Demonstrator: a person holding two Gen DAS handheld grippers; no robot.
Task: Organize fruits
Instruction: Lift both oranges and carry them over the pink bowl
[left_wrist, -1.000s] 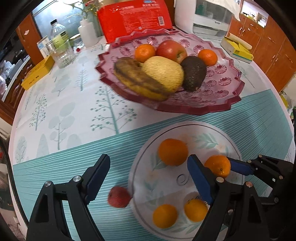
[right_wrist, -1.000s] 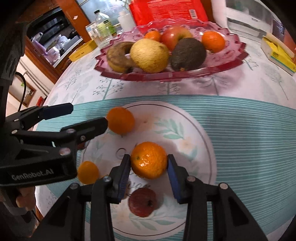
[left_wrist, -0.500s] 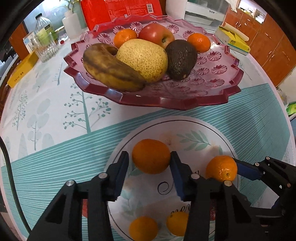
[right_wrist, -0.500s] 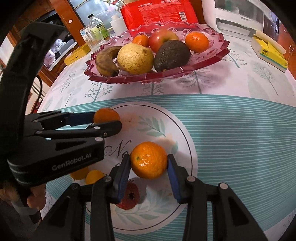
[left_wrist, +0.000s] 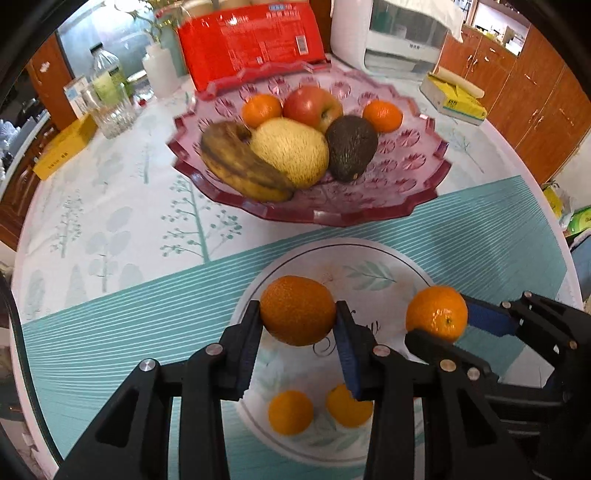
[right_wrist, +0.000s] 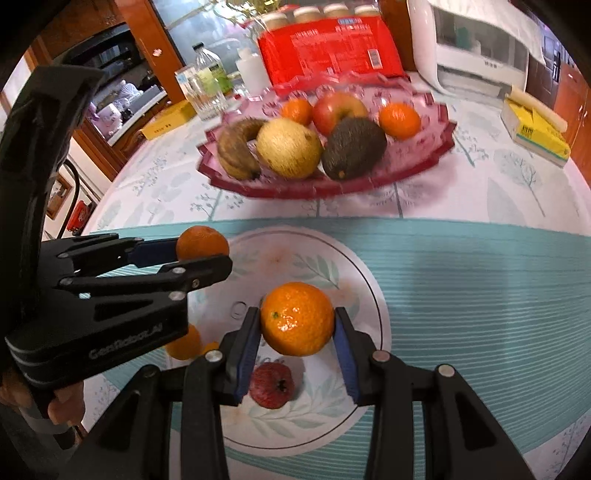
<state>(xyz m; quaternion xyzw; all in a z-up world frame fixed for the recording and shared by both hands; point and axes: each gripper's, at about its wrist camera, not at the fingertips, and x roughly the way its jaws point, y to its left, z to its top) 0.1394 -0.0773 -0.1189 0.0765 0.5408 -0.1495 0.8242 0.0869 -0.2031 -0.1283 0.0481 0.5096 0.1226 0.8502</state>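
Observation:
My left gripper (left_wrist: 298, 325) is shut on an orange (left_wrist: 297, 310) and holds it above the white leaf-pattern plate (left_wrist: 384, 266). My right gripper (right_wrist: 297, 328) is shut on another orange (right_wrist: 297, 318), also lifted over the plate (right_wrist: 351, 258). Each gripper shows in the other's view, the right one (left_wrist: 439, 325) and the left one (right_wrist: 201, 254). Two small oranges (left_wrist: 290, 411) and a small red fruit (right_wrist: 272, 384) lie on the plate. The pink glass fruit dish (left_wrist: 413, 162) behind holds a banana (left_wrist: 240, 164), a pear, an avocado, an apple and two oranges.
A red packet (left_wrist: 251, 46), bottles and a glass (left_wrist: 110, 99) stand behind the dish. A yellow box (left_wrist: 61, 151) lies at the left and another yellow box (left_wrist: 452, 98) at the right. A white appliance (left_wrist: 399, 33) stands at the back.
My left gripper closed on the orange and lifted it off the plate. My right gripper rose with its orange. Both views pulled back from the pink dish.

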